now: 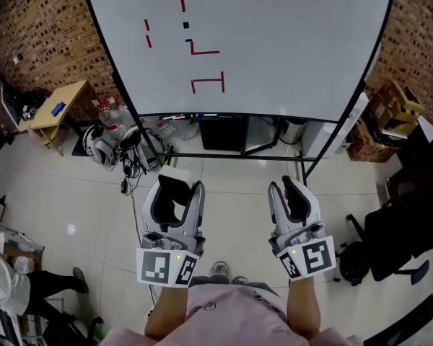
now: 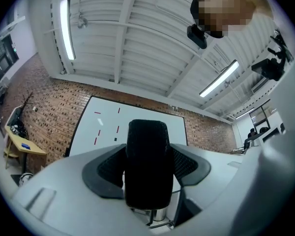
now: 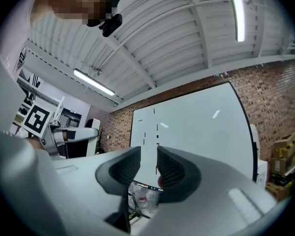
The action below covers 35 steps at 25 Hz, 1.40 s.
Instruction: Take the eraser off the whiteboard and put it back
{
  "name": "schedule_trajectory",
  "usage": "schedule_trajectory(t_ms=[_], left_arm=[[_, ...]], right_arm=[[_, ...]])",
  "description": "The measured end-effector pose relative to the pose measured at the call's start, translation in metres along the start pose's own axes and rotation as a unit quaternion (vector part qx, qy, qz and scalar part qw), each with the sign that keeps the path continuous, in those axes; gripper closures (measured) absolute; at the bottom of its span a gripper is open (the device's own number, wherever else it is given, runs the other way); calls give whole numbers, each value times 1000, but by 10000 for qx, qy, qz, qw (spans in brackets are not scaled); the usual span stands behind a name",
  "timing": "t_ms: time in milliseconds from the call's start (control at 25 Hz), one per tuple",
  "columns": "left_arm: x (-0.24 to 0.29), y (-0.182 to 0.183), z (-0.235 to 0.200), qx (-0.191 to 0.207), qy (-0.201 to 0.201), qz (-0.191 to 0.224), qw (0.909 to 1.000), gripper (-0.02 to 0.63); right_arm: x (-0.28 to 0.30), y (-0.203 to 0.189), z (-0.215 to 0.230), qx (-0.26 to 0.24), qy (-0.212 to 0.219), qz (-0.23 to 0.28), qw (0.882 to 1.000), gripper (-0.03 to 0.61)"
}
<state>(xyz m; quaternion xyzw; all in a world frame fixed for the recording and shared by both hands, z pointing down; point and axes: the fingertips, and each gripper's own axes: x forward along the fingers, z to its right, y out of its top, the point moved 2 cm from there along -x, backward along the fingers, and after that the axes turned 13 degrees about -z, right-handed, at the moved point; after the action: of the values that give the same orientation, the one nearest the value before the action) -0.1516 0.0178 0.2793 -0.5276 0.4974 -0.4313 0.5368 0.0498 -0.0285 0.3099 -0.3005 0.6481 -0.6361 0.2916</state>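
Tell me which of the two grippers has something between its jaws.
The left gripper: its jaws clamp a black eraser. The right gripper has jaws slightly apart, nothing between them.

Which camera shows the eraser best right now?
The left gripper view. There the eraser fills the middle of the picture, dark face upright, clamped between the fingers of the left gripper. The head view shows only a pale part of it between those fingers. The right gripper view does not show it.
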Motion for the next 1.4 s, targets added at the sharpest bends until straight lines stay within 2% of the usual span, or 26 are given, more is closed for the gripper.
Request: schedule_trajectory(t_ms=[240,520,880,1080,1280,1400], left_arm=[[-34,-9,36,1,118,-82,9999,345],[-59,-13,46,14,140,-164,9998,345],[-68,2,47,61,150,18,9999,345],[-77,5,53,121,96,18,9999,345],[-78,2,57,346,99,-190,9992,348],[-80,2,59,193,84,-166,9996,347]], right_arm=[[-49,-6,6,94,35,1,9999,486],[-81,-8,5,102,-76,2,9999,486],[-101,4,3,-99,-224,85,9997,488],[-107,5,-4,4,-138,133,9998,488],[-109,7,-10,-45,-101,175,9998,488],[-112,8,-10,-59,-107,216,9997,488]])
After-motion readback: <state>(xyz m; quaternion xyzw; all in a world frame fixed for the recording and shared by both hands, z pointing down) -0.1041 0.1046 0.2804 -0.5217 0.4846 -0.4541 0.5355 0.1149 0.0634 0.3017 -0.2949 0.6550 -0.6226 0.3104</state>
